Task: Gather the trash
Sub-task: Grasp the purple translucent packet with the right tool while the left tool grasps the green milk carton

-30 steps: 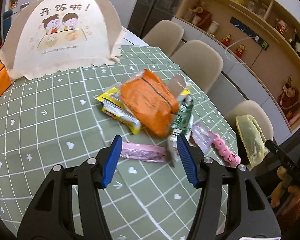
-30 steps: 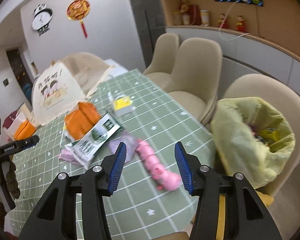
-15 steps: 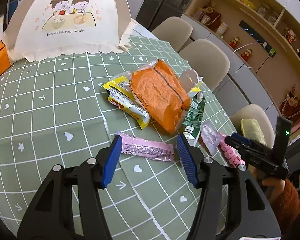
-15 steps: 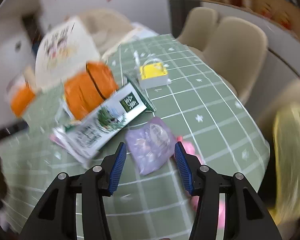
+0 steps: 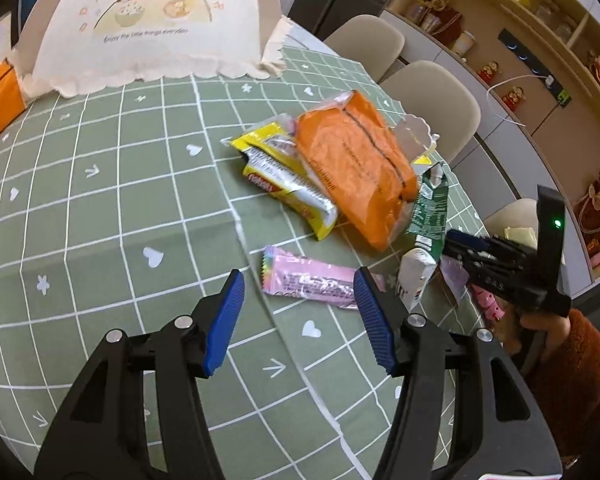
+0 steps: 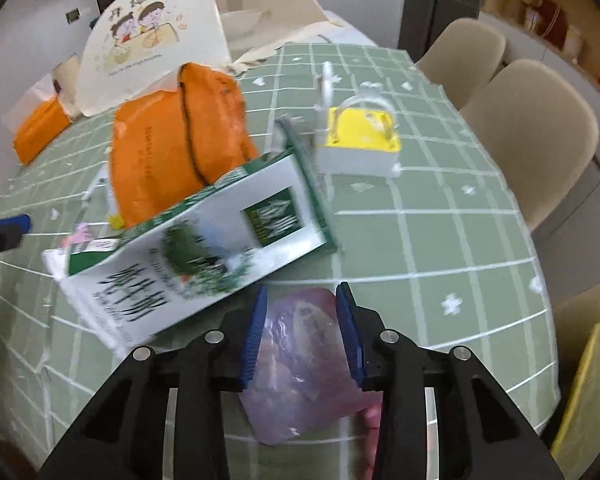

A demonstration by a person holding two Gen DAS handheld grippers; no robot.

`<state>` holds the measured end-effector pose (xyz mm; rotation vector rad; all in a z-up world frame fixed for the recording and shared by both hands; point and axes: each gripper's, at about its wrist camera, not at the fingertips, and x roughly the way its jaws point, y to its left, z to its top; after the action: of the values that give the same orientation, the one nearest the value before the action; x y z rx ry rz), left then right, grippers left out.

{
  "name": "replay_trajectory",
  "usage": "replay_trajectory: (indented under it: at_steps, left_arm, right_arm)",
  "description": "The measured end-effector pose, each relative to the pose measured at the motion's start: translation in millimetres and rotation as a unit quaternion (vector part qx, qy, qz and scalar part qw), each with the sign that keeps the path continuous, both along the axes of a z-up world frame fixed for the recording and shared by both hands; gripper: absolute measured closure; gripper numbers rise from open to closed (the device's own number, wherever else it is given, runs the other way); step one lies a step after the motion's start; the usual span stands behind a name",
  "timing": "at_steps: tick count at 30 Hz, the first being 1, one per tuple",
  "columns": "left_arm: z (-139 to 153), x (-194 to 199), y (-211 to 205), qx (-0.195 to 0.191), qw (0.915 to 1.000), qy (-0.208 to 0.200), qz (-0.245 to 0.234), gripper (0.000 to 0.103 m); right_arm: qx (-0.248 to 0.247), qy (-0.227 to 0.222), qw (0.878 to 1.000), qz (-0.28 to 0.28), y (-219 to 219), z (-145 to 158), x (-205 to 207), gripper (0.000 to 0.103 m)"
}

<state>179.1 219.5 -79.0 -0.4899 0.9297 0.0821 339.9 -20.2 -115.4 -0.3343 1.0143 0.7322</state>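
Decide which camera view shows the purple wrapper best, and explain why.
The right wrist view: the purple wrapper lies close and large between the pads of the right claw, which is open around it. In the left wrist view only a small purple corner shows beside the milk carton, mostly hidden behind the right claw.

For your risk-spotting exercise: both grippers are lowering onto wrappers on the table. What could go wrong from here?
1. The right gripper straddles the thin purple packet, which lies flat; the fingers may slide over it rather than pinch it.
2. The green-and-white carton lies right beside that packet, so it might get nudged or caught.
3. The left gripper, open above the pink wrapper, could snag the tablecloth when closing.
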Motion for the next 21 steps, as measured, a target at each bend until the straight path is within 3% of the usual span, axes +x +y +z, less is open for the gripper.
replay_trajectory:
  at_steps: [5, 8, 11, 14, 18, 21]
  left_arm:
    - [-1, 5, -5, -0.012, 0.9998, -0.006, -0.017, 0.049]
    - [8, 17, -18, -0.016, 0.9984, -0.022, -0.049, 0.049]
    - [18, 39, -39, -0.013, 0.9949, -0.034, -0.094, 0.043]
    - [24, 68, -65, 0.015, 0.9894, -0.039, -0.139, 0.043]
    - [18, 105, -91, 0.053, 0.9853, -0.021, -0.161, 0.043]
    - [6, 120, -100, 0.054, 0.9847, 0.009, -0.166, 0.043]
  right_arm:
    - [0.022, 0.027, 0.999, -0.017, -17, -4, -27, 0.069]
    - [0.047, 0.022, 0.997, -0.051, -36, 3, -40, 0.069]
    - [0.077, 0.015, 0.992, -0.095, -60, 12, -53, 0.069]
    - [0.08, 0.024, 0.989, -0.123, -78, 8, -65, 0.069]
    - [0.079, 0.042, 0.985, -0.15, -96, -4, -69, 0.069]
    - [0.085, 0.055, 0.981, -0.166, -102, -11, -63, 0.069]
